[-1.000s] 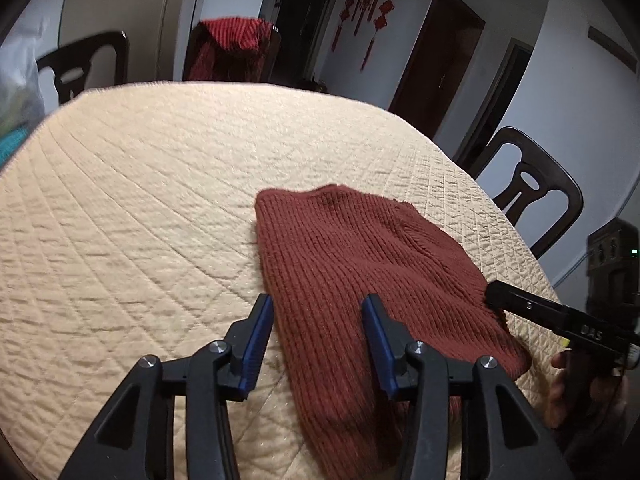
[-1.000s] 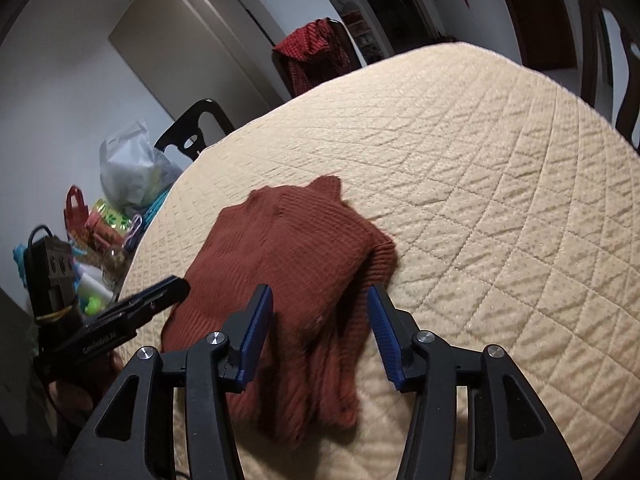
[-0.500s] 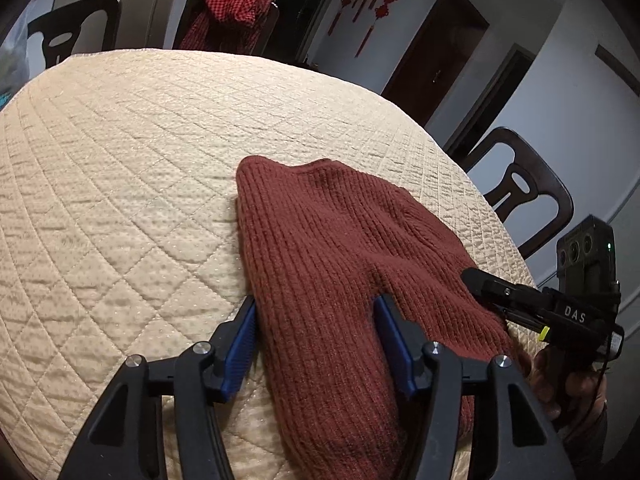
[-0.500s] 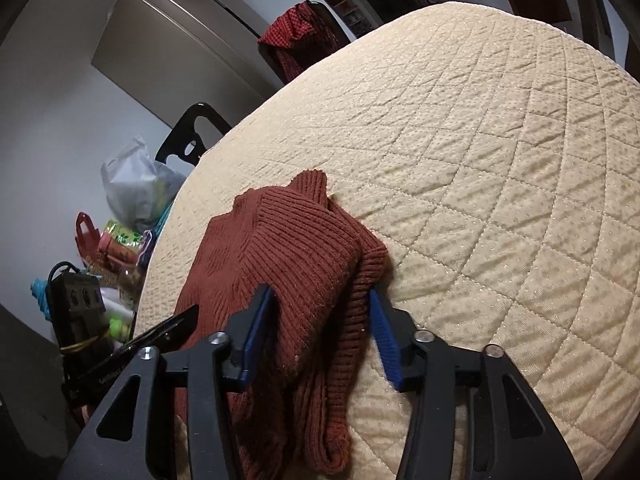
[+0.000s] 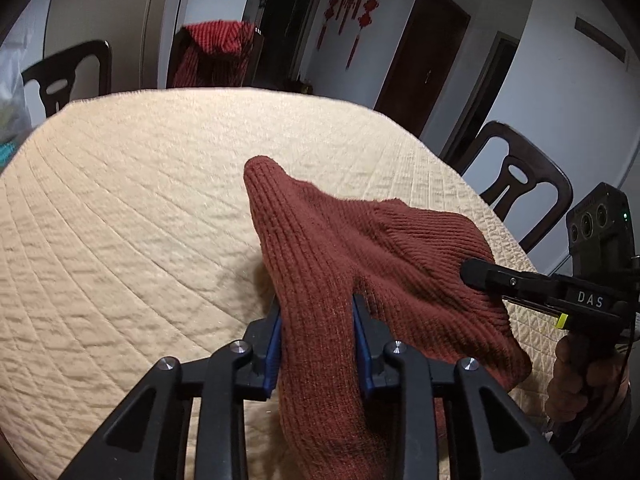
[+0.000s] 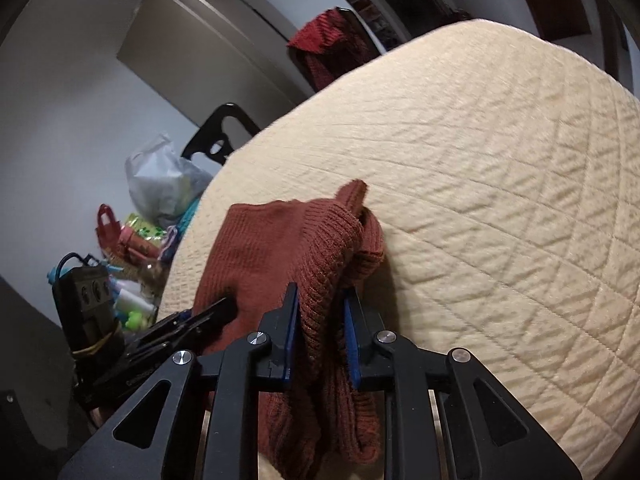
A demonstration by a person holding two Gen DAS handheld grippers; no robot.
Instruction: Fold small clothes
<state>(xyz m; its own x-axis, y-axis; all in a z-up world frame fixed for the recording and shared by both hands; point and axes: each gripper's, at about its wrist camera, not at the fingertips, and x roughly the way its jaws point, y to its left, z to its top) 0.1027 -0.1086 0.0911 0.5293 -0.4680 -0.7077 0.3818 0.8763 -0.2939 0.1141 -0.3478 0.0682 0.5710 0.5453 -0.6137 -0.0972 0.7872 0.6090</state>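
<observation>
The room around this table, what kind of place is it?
Most likely a home dining room: dark chairs stand around a table under a quilted cover, and red knot ornaments hang beside a door.

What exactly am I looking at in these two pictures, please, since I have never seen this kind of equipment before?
There is no robot here: a person holds a two-finger clamp in each hand, and each clamp carries a wide-angle camera looking along its fingers. One picture comes from the left gripper, the other from the right gripper. Each is closed on part of a rust-red knitted sweater, which lies partly lifted on a round table under a quilted beige cover. Each camera also catches the other clamp at its edge. Dark chairs stand around.
</observation>
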